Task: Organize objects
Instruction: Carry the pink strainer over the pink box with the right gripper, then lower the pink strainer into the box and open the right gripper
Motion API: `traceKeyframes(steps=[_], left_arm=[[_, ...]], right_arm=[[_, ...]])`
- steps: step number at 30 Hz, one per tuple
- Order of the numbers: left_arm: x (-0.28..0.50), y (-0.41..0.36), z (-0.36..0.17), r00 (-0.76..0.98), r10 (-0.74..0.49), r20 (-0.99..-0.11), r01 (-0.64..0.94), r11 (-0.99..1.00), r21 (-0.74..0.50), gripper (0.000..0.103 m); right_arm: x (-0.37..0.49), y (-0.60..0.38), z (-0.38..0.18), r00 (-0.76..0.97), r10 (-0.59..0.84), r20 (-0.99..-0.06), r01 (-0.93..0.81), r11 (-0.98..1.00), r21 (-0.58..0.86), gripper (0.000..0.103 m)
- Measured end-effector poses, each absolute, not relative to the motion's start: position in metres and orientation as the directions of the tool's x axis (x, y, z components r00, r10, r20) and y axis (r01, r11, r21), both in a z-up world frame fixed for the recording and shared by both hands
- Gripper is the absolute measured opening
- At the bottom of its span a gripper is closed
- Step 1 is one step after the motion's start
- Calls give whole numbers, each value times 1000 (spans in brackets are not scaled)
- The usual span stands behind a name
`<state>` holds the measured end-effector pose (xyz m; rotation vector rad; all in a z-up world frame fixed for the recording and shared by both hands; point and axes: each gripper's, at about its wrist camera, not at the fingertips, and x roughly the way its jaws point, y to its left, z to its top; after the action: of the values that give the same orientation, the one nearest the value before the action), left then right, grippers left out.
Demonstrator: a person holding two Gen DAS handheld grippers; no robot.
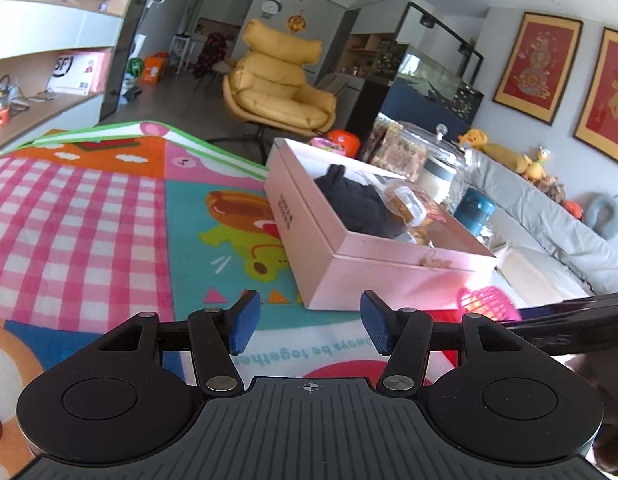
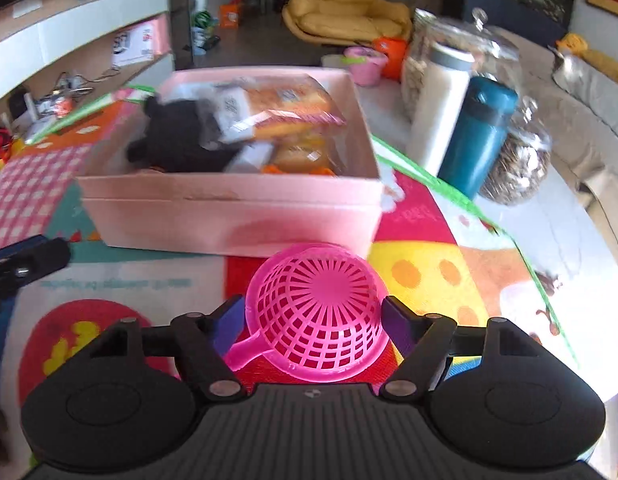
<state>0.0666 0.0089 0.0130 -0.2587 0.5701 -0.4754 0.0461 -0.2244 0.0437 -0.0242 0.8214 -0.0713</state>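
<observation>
A pink plastic strainer point(image 2: 317, 314) sits between the fingers of my right gripper point(image 2: 313, 326), which is shut on it, just in front of a pink box point(image 2: 229, 216). The strainer also shows in the left wrist view point(image 1: 489, 304), at the lower right of the box point(image 1: 373, 276). The box holds a black plush toy point(image 2: 177, 140) and several snack packets point(image 2: 285, 112). My left gripper point(image 1: 307, 326) is open and empty, above the colourful mat point(image 1: 89, 220), near the box's front corner.
A teal bottle point(image 2: 479, 140), a white bottle point(image 2: 441, 104) and glass jars point(image 2: 517, 160) stand right of the box. A yellow armchair point(image 1: 277, 80) stands beyond the table. A grey sofa with soft toys point(image 1: 549, 208) is at the right.
</observation>
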Motion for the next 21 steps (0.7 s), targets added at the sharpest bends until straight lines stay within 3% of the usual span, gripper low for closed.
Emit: traceKeyframes(steps=[5,9,14,21], left_arm=[[67,19,15,744,-514,-426,342,842,-418,60],[67,20,16,738,-537,-408,358,825,-438,60],[72,20,12,699,-584,-413,374,790,-486,60],[73,24,12,707,-585,-396,366,783,-503,60]], right_arm=[[57,-213,97,750,-1,-662,-18,1000,-22,74],[114,-214,130,773,-29,-634,32,999,-6,74],[208,-220,139,710,-55,-702,146,987,69,74],[265,-211,114,635,-148,-759,211,977,-14,76]])
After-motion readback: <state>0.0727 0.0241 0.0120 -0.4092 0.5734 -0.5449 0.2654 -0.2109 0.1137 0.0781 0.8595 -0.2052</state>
